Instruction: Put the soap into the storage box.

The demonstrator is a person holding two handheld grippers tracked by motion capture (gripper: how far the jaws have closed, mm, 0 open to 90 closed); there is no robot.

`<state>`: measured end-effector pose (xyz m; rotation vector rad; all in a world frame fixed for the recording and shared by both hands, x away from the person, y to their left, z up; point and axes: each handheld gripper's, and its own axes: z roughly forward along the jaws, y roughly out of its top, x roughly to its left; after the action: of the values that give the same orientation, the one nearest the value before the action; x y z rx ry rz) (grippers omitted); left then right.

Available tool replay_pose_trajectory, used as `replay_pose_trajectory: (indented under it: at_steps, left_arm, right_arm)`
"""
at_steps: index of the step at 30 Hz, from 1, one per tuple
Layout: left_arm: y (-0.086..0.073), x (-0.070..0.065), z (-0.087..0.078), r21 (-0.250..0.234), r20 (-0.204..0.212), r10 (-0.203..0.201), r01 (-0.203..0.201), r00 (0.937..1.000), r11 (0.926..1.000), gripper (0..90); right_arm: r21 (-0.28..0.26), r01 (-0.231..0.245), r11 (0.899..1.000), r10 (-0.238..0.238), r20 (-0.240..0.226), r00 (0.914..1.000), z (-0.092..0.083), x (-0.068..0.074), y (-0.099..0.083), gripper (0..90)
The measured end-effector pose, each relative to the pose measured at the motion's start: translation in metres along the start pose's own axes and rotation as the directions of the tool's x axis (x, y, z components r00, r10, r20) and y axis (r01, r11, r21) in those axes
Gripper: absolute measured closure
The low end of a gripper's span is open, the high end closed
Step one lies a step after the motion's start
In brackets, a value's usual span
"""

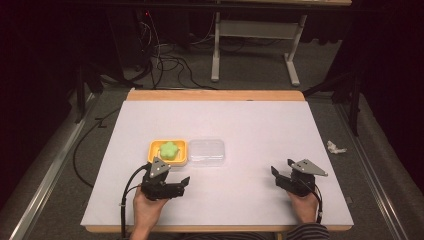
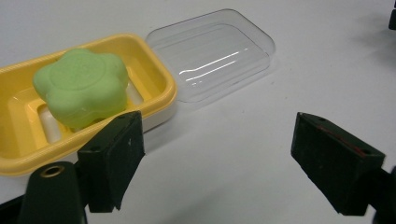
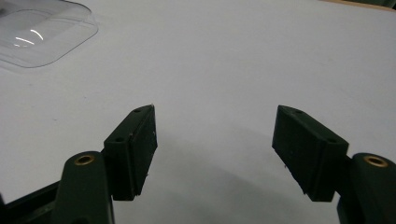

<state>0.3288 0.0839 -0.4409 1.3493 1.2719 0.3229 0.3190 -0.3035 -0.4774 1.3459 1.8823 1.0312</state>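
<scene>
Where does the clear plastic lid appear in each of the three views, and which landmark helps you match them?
High view: the clear plastic lid lies mid-table, against the right side of the yellow soap dish.
Left gripper view: upper middle, right of the dish.
Right gripper view: top left corner, cut by the frame edge.
Shared landmark: the white table surface.

No text, label or number can be read anywhere.

lab: floor cables (image 1: 165, 62), bare bench frame (image 1: 255, 30), carpet
</scene>
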Motion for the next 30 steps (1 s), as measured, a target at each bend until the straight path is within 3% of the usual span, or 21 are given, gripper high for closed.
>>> replay_pose_trajectory:
  at_steps: [11,30]
  left_arm:
    - [-0.004,0.005,0.005,0.006,-0.008,-0.025,0.025,0.9996,0.9997,18.5]
    - [-0.011,0.013,0.015,0.005,-0.036,-0.011,0.011,0.9993,0.9999,18.6]
  right_arm:
    - [0.000,0.000,1.000,0.000,0.000,1.0000,0.000,0.000,0.000,31.2]
    - [0.003,0.002,1.000,-0.002,0.000,1.0000,0.000,0.000,0.000,31.2]
